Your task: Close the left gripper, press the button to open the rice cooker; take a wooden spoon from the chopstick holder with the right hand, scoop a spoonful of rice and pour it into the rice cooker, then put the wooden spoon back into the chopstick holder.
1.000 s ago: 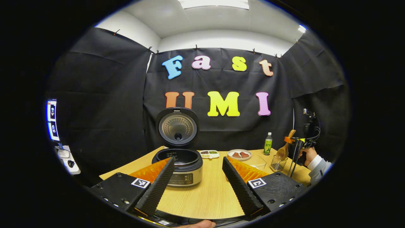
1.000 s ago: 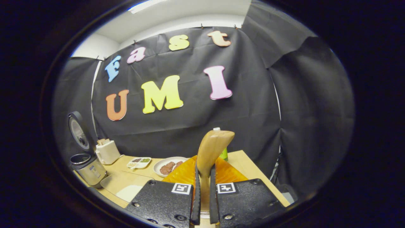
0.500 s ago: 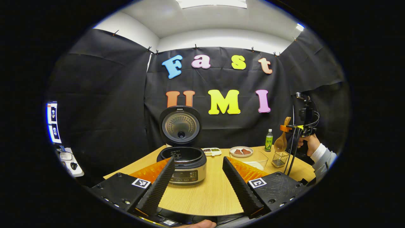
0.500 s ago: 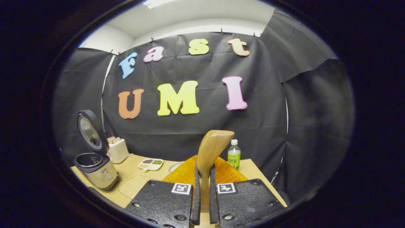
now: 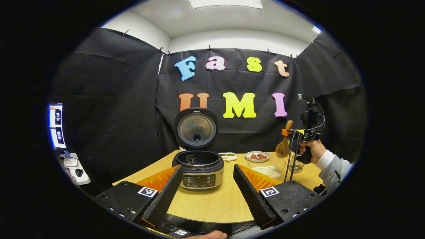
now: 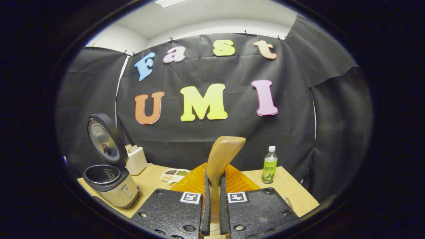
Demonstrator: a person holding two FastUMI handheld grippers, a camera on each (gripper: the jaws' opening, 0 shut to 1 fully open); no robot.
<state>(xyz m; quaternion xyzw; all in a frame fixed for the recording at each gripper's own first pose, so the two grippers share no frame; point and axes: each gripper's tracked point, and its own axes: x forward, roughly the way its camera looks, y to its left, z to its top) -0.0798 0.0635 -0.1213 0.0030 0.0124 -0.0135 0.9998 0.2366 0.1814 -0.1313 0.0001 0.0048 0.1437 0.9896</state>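
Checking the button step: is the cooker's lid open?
Open: the lid stands upright behind the cooker, whose pot rim is exposed.

Black cloth walls (image 5: 109, 99) pinned below white upper wall (image 5: 232, 38). White ceiling, bright light panel (image 5: 225, 3) overhead. Light wooden table (image 5: 212, 202) in front.

The right tool (image 6: 212, 212) is clamping the wooden spoon (image 6: 221, 158) handle upright, while the open rice cooker (image 6: 111, 184) is sitting at nine o'clock on the worktop (image 6: 292, 196).
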